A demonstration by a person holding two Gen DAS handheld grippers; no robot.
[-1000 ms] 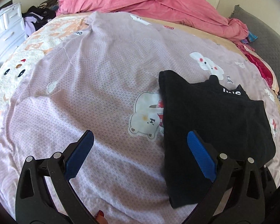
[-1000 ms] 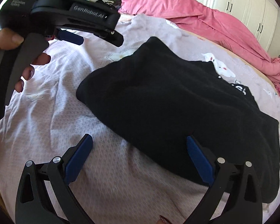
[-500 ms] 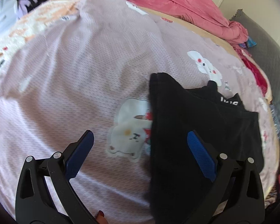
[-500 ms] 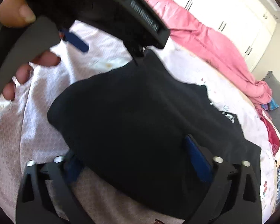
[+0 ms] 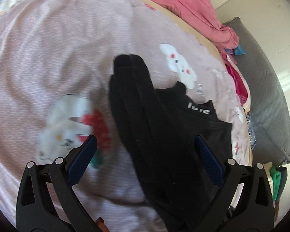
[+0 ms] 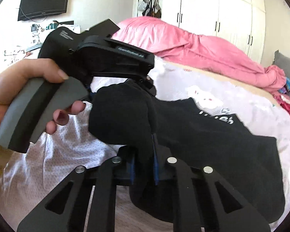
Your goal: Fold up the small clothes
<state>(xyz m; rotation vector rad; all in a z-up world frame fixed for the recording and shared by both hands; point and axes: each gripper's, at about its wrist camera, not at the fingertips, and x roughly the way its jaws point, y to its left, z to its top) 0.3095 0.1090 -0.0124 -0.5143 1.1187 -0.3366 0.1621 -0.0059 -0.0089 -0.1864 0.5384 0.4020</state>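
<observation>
Closing fast, the right gripper (image 6: 143, 166) has just snapped its blue pads together on the near edge of the black T-shirt (image 6: 212, 148); a second ago those jaws stood wide with the cloth lying flat beneath them.

From the left wrist view now: the left gripper (image 5: 145, 160) is wide open, its pads apart, straddling a raised ridge of the black T-shirt (image 5: 156, 135) without pressing on it. The shirt has swung nearer and more central between the fingers than before, and it lies on the lilac cartoon-print bedsheet (image 5: 48, 61), with the pink duvet (image 5: 183, 5) heaped along the far side and a grey cushion (image 5: 264, 100) off to the right. Much of this view is smeared, so the cloth's fold lines are hard to read.

From the right wrist view: black fabric is pinched between the closed pads and bunches upward. The person's hand (image 6: 29, 96) holds the left tool just above the shirt's far corner; its tips are hidden behind the cloth.

To do this fold well, I'd say the left should bite the matching corner before any lift, then both carry the edge across together, keeping it taut and level so it lands square.
</observation>
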